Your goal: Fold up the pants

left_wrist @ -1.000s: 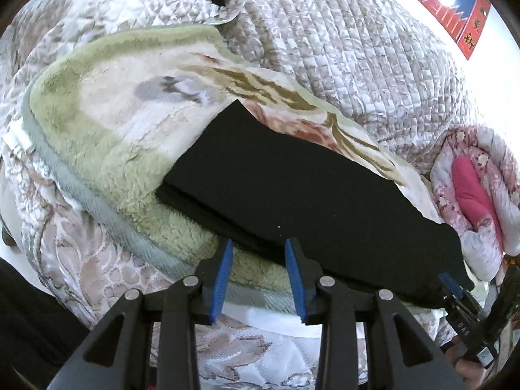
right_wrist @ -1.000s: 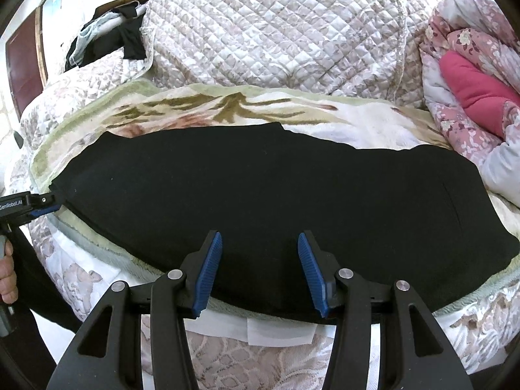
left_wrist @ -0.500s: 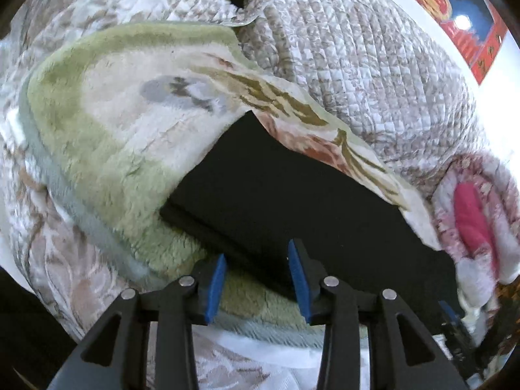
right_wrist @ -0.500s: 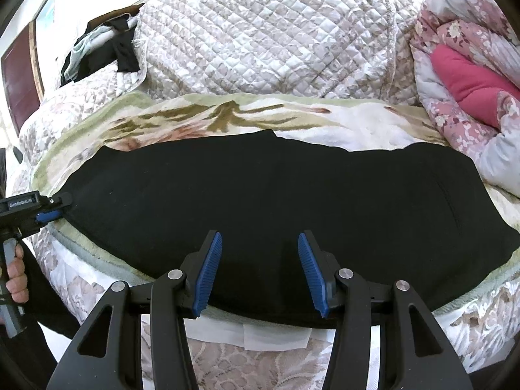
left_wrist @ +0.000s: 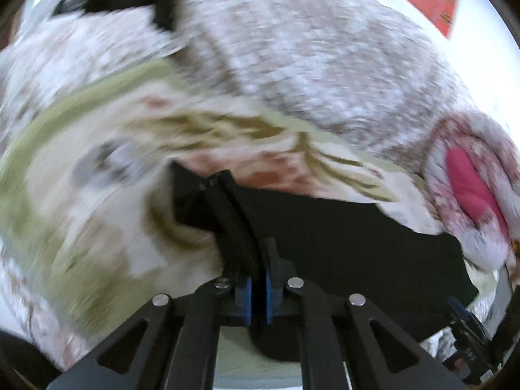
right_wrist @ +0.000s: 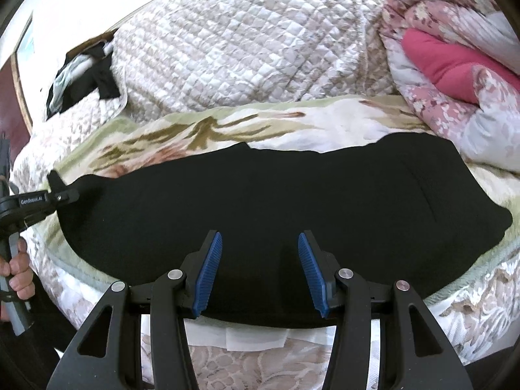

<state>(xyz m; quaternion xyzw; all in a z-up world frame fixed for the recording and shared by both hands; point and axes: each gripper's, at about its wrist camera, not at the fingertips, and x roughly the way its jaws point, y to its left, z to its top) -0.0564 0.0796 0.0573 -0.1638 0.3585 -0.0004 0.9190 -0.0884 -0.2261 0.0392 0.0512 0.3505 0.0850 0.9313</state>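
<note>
- Black cloth fills the lower middle of the left wrist view: the pants [left_wrist: 341, 237] lie on a fleecy green and cream blanket [left_wrist: 81, 195] spread over the bed. The whole picture is smeared with motion blur.
- In that view the left gripper [left_wrist: 257, 299] has just snapped closed; its blue fingers [left_wrist: 247, 299] stand almost together, pinching the near left corner of the pants, and a ridge of black cloth rises from between them.
- A quilted beige coverlet [left_wrist: 308, 48] is heaped behind the blanket, with a pink floral quilt [left_wrist: 471, 182] bundled at the right.
- From the right wrist view the pants [right_wrist: 276, 201] stretch flat from side to side across the blanket [right_wrist: 325, 117], near the bed's front edge.
- The right gripper [right_wrist: 260, 271] hangs over the near hem of the pants with its blue fingers [right_wrist: 208, 273] spread apart, gripping nothing.
- At the far left the left gripper [right_wrist: 61, 195] bites the end of the pants, a hand [right_wrist: 19, 273] wrapped round its handle.
</note>
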